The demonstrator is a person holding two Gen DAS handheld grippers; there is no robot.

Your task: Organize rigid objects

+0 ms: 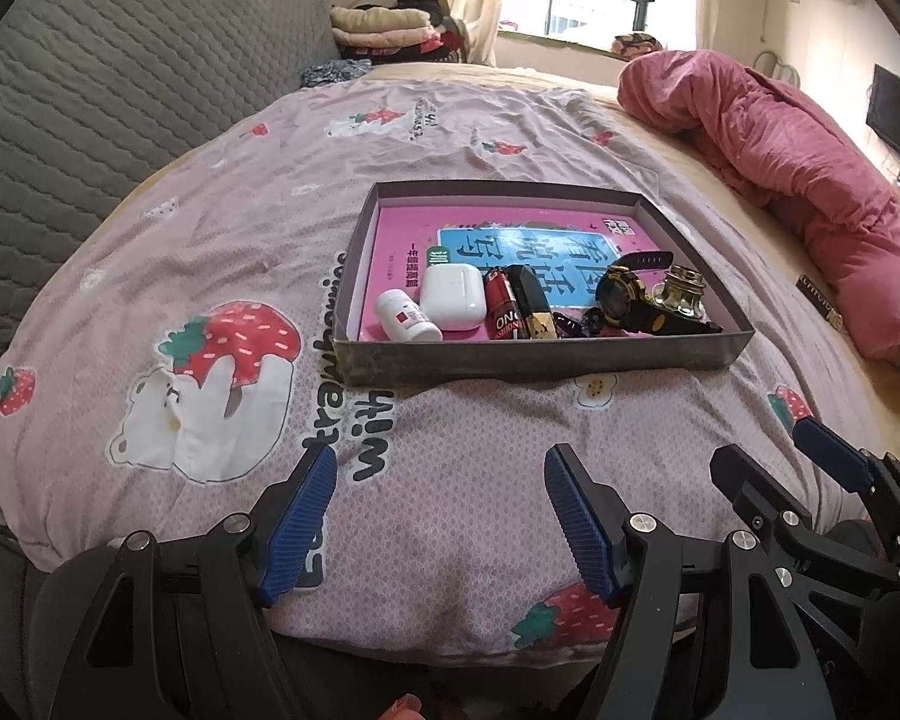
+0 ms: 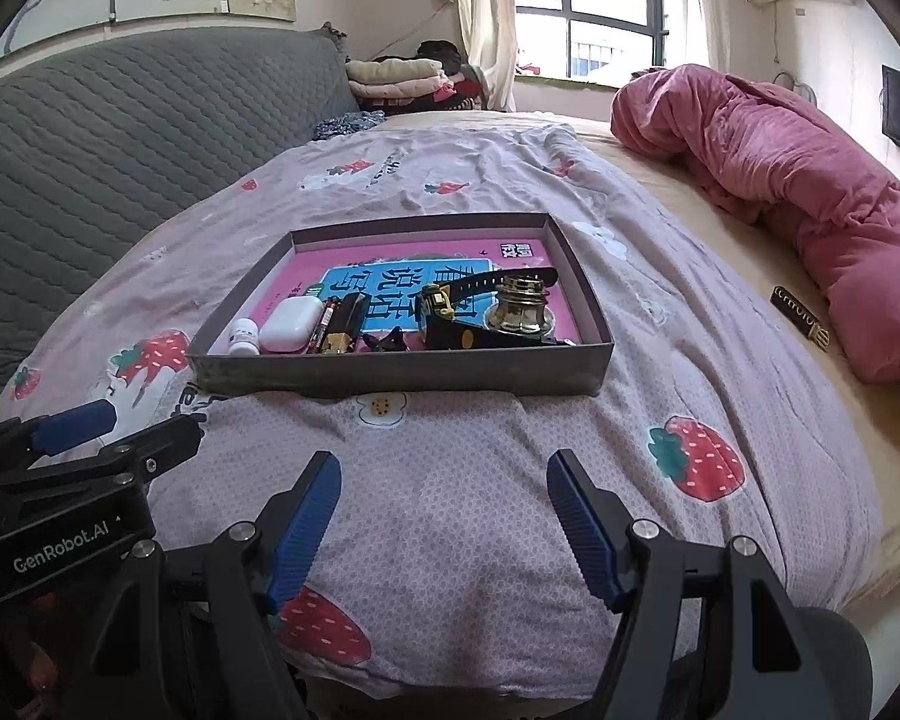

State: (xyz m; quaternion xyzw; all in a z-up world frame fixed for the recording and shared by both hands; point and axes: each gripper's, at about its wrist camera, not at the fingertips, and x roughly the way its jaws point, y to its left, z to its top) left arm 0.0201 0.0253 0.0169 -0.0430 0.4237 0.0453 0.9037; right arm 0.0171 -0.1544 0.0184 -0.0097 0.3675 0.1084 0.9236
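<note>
A shallow grey box (image 1: 510, 354) (image 2: 390, 369) lies on the strawberry quilt, lined with a pink book (image 1: 402, 228) (image 2: 354, 255). Along its near side lie a white pill bottle (image 1: 405, 317) (image 2: 243, 336), a white earbud case (image 1: 453, 295) (image 2: 291, 323), a red battery (image 1: 503, 303) (image 2: 323, 324), a black-and-gold case (image 1: 531, 300) (image 2: 345, 324), a black-and-gold watch (image 1: 624, 294) (image 2: 450, 312) and a brass glass bottle (image 1: 684, 294) (image 2: 519, 306). My left gripper (image 1: 441, 468) and right gripper (image 2: 441, 468) are open and empty, short of the box.
The pink strawberry quilt (image 1: 210, 276) covers the bed. A rolled red duvet (image 1: 810, 180) (image 2: 810, 192) lies at the right. A small black-and-gold case (image 2: 801, 315) sits on the beige sheet beside it. A grey quilted headboard (image 1: 90, 120) stands at the left.
</note>
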